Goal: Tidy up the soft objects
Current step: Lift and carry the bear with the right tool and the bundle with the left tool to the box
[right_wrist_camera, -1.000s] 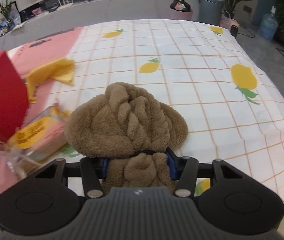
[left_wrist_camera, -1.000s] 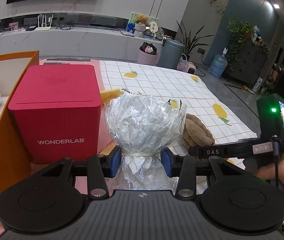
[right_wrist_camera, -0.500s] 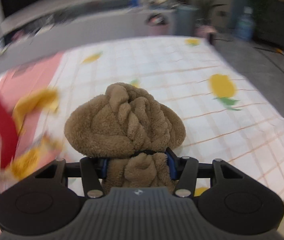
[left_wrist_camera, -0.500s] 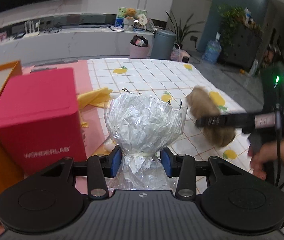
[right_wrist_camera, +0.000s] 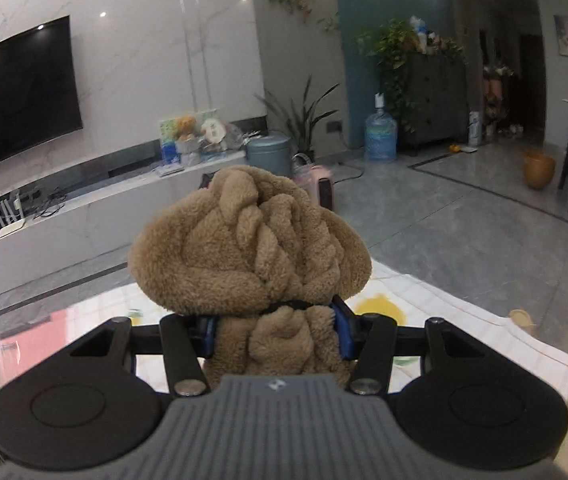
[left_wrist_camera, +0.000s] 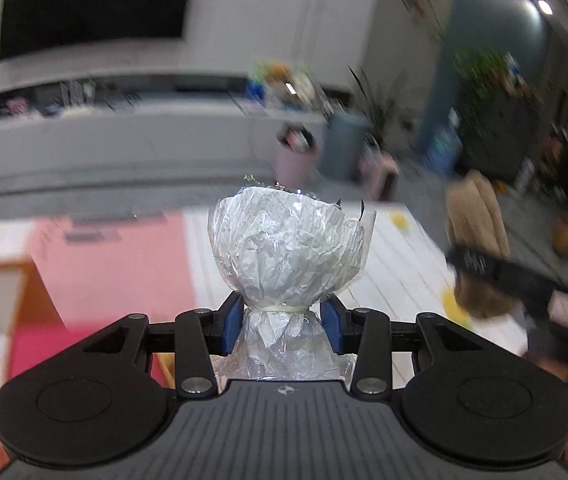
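I have both soft things in hand, so the picking-up is done and the putting-away is all that is left. My left tool [left_wrist_camera: 282, 322] is clamped narrow on the tied neck of the foil-wrapped bouquet [left_wrist_camera: 287, 248], its blue pads [left_wrist_camera: 231, 322] pressing the crinkled wrap from both sides, the bouquet upright above the desk [left_wrist_camera: 395, 276]. My right tool [right_wrist_camera: 276, 330] is gripping the brown plush bundle [right_wrist_camera: 250, 248] at its gathered waist, with the bulk of it bulging over the fingers; from the left wrist view I can see that bundle hanging off to the right, clear of the cloth.

Neither thing has reached a container yet. The orange box [left_wrist_camera: 0, 296] sits at the desk's left edge, with the red box [left_wrist_camera: 40, 352] just beside it, and I judge that is where these go.

For room: the checked cloth under the right tool is bare out to the far corner [right_wrist_camera: 555, 354], past which is open floor. The left side is the crowded one, so I would come over the orange box's rim from above.
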